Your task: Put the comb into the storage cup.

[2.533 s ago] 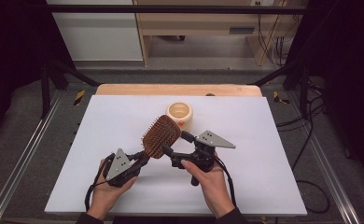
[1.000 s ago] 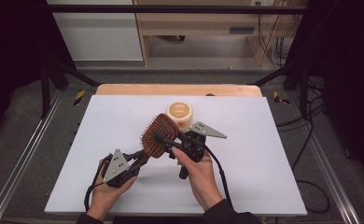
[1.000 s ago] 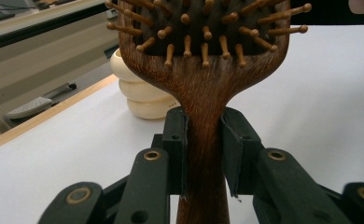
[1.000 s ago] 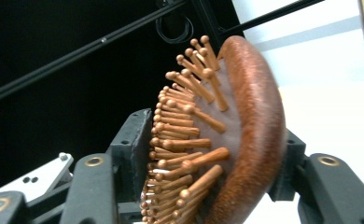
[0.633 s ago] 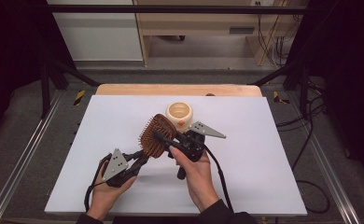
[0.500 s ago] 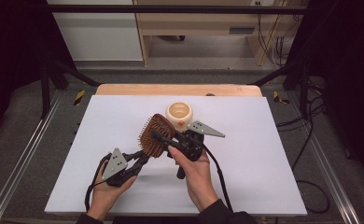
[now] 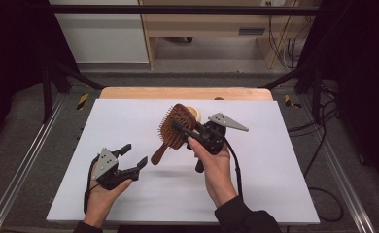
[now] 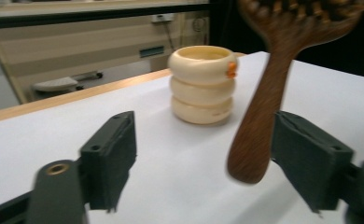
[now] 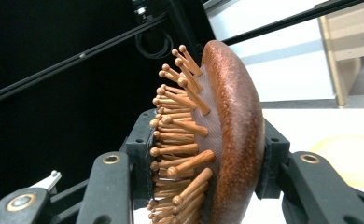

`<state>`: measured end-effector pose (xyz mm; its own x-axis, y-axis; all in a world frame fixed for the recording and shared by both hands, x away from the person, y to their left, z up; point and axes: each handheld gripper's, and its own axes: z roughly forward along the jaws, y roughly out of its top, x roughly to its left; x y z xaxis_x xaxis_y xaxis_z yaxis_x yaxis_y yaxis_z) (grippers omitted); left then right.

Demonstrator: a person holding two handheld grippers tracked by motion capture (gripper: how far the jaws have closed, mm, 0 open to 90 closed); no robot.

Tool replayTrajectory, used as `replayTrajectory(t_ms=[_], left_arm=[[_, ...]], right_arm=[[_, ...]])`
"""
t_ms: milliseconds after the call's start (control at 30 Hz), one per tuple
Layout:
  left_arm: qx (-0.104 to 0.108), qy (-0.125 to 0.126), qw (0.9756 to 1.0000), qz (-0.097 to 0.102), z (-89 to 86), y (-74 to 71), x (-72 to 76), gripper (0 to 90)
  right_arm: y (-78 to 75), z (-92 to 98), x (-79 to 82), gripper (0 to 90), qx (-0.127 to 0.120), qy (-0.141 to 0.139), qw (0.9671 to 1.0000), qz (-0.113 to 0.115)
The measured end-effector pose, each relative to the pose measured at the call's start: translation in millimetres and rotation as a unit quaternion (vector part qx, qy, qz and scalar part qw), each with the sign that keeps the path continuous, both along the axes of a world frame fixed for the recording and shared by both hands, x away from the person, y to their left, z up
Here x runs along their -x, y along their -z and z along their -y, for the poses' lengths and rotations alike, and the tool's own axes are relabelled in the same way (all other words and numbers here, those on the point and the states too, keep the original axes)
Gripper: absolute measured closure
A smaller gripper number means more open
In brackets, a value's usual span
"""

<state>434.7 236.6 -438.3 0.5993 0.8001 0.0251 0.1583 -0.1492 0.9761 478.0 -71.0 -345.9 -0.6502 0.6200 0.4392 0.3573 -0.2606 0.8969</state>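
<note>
Gripping the wooden hairbrush (image 7: 174, 127) by its head, the right gripper (image 7: 190, 136) holds it lifted above the white table (image 7: 275, 165); the left gripper (image 7: 131, 162) has just been opening, its jaws now apart with the handle between them, untouched; a cream ringed cup (image 8: 202, 84) stands behind.

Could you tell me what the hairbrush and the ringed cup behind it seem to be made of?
The hairbrush looks like dark, polished wood: reddish grain with a sheen, and round-tipped wooden pins in a rubbery-looking pad. The ringed cup seems to be matte cream plastic or silicone; which one is unclear.
</note>
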Motion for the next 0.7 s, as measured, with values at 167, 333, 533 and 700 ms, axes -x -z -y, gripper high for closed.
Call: replayTrajectory(t_ms=[167,333,533,700], left_arm=[[0.007,-0.024,0.9995,-0.019,-5.1,5.5,-6.0,8.3],[0.019,-0.031,0.999,-0.026,-10.5,8.5,-8.9,4.6],[0.025,-0.043,0.9983,-0.03,-15.1,10.5,-10.6,4.2],[0.029,-0.052,0.9977,-0.034,-17.5,11.6,-11.0,4.1]], right_arm=[[-1.5,14.0,-8.8,51.8,-0.005,0.014,0.9999,-0.002],[-3.6,28.9,-16.2,51.8,-0.014,0.029,0.9995,-0.004],[-3.9,39.4,-21.2,51.8,-0.014,0.043,0.999,-0.008],[-1.7,43.0,-22.3,51.8,-0.013,0.05,0.9986,-0.006]])
